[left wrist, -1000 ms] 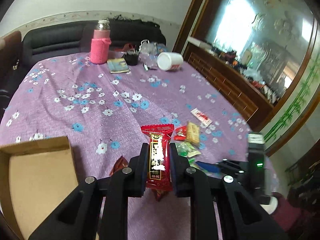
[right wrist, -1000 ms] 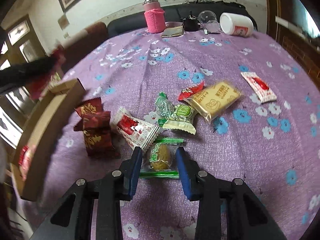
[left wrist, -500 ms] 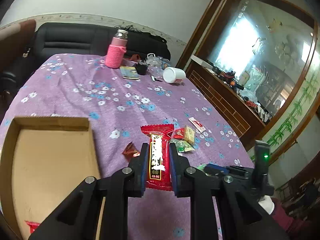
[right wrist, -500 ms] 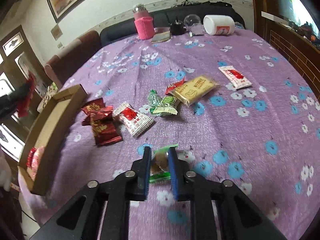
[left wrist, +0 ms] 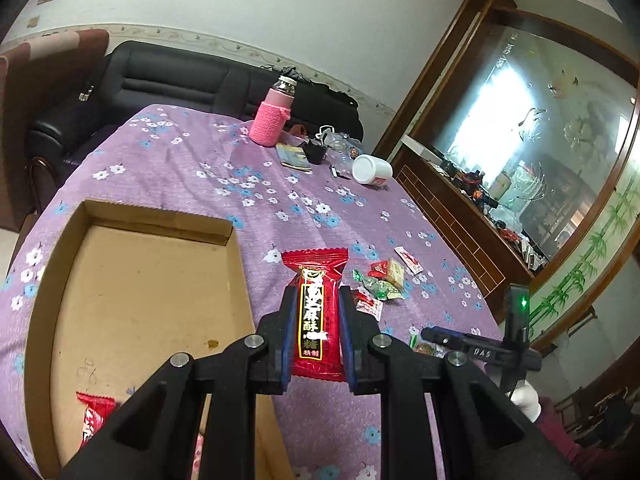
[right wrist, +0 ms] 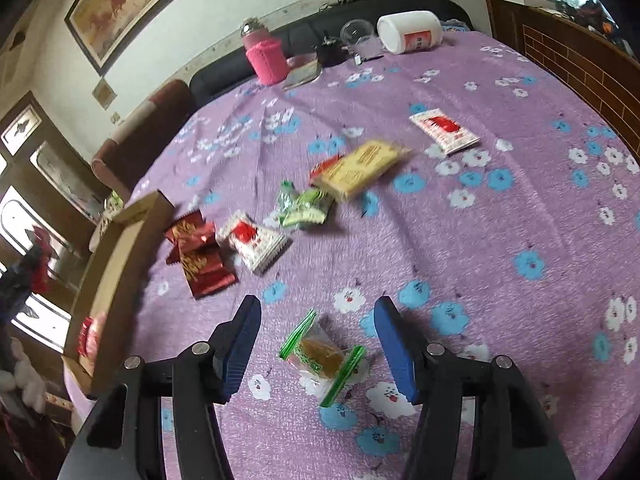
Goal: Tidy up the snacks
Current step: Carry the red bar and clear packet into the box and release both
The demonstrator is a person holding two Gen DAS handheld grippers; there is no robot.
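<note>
My left gripper [left wrist: 314, 302] is shut on a red candy packet [left wrist: 316, 312] with gold lettering, held above the table just right of the open cardboard box [left wrist: 132, 280]. The box holds another red packet [left wrist: 94, 416] in its near corner. My right gripper [right wrist: 318, 312] is open, its blue pads on either side of a green-edged clear packet [right wrist: 322, 356] lying on the cloth. Further out lie dark red packets [right wrist: 198, 254], a white-red packet [right wrist: 256, 246], green packets [right wrist: 304, 208], a yellow biscuit pack [right wrist: 360, 168] and a white-red sachet [right wrist: 444, 130].
The purple flowered tablecloth [right wrist: 500, 208] covers a round table. At its far side stand a pink-sleeved bottle [left wrist: 274, 114], a booklet [left wrist: 294, 156], a black cup [left wrist: 316, 152] and a white jar [left wrist: 370, 170] on its side. A wooden cabinet [left wrist: 460, 216] is to the right.
My right gripper lifted the green-edged packet, then opened; the packet now lies on the cloth between the pads. My left gripper moved up and toward the box with the red packet.
</note>
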